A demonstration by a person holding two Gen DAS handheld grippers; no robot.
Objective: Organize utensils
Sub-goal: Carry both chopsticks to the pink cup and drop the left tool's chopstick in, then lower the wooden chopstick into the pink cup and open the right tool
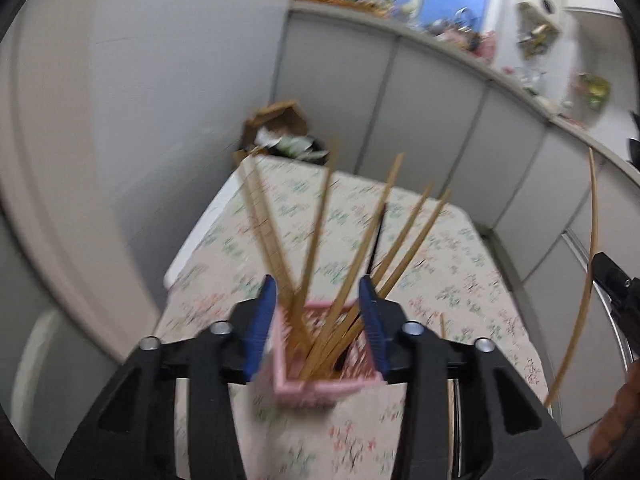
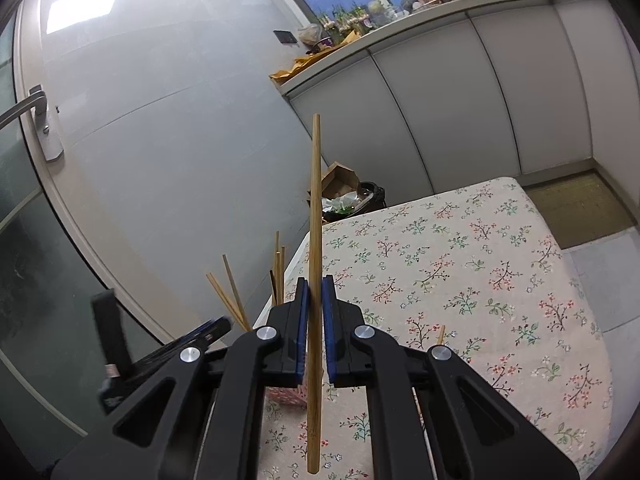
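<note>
My left gripper [image 1: 318, 300] is shut on a pink slotted utensil holder [image 1: 320, 376] that holds several wooden chopsticks [image 1: 320, 236] and one dark one, above the floral tablecloth [image 1: 460, 280]. My right gripper [image 2: 315, 294] is shut on a single wooden chopstick [image 2: 315, 220] held upright. That chopstick shows at the right edge of the left wrist view [image 1: 588, 272]. The holder's chopsticks [image 2: 236, 296] and the left gripper [image 2: 208, 330] show at the lower left of the right wrist view. Another chopstick [image 2: 440, 334] lies on the cloth behind my right gripper.
The table [image 2: 480, 280] stands by a grey door [image 2: 160, 140] with a handle [image 2: 24, 108]. A bin with a cardboard box [image 2: 344, 192] sits behind the table. White cabinets [image 2: 480, 100] under a cluttered counter run along the back.
</note>
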